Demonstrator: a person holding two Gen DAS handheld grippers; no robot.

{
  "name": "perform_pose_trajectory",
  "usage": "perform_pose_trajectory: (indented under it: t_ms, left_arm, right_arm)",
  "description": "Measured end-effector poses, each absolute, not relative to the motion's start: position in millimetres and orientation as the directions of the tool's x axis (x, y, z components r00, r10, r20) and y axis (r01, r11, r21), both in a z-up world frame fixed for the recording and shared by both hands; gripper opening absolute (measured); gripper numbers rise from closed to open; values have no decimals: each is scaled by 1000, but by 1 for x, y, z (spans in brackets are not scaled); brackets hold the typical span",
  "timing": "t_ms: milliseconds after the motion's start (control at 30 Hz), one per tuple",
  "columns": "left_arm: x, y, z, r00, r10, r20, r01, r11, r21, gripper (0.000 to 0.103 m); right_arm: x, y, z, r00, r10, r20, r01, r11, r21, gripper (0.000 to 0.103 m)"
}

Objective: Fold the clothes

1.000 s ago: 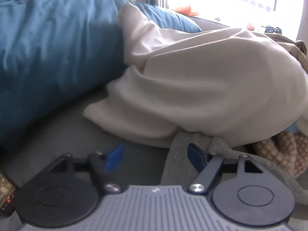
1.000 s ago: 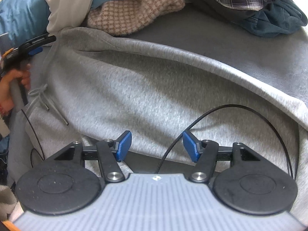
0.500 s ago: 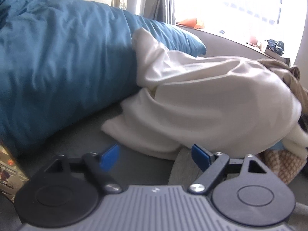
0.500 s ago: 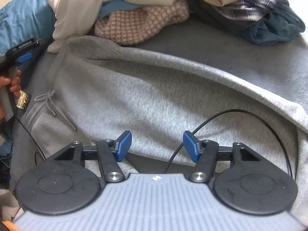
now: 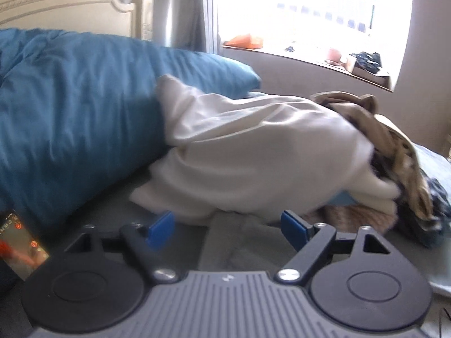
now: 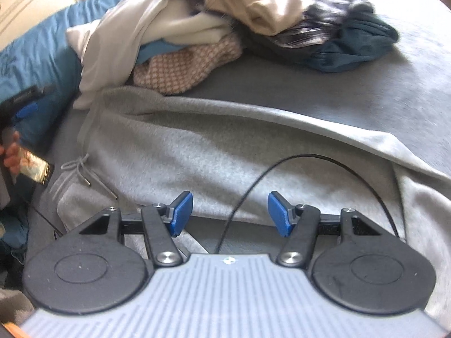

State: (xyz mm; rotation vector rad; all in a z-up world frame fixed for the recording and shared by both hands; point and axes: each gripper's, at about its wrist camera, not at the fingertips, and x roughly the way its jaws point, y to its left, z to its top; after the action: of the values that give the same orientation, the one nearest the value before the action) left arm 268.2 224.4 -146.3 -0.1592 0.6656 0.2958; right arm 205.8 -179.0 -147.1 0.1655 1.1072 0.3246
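The grey sweatpants (image 6: pixel 225 146) are spread flat on the bed (image 6: pixel 366 84) for folding, while both hand-held grippers, left (image 5: pixel 228 225) and right (image 6: pixel 230 211), are held apart and empty above them.

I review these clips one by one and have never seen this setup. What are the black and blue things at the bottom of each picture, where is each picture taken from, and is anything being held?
No robot arm here: a person carries hand-held tongs in each hand, with a wide-angle camera on each looking forward along the two blue fingers.

One picture looks from the left tongs, the other from the right tongs. Both pairs stand open with nothing between the pads; the left jaws have just been opening.

On the bed lies a spread grey sweatpants garment with a drawstring. Behind it is an unfolded pile: a cream top, a pink patterned knit and a dark teal garment. A blue duvet lies to the left. A black cable loops over the grey fabric.

In the right view, the person's hand shows at the left edge.
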Motion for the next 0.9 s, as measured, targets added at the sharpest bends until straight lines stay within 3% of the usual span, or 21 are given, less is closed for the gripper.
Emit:
perform_pose_trajectory:
  t_ms: [533,900]
  left_arm:
    - [232,127,-126,742,118,-659,-159,987,-2,84]
    - [250,47,-175,666,74,-742,19,993,116,84]
  right_arm:
    - [116,-295,-108,571,281,-772,75,918,389,59]
    - [58,-398,-134,575,58,-816,353,883,311,59]
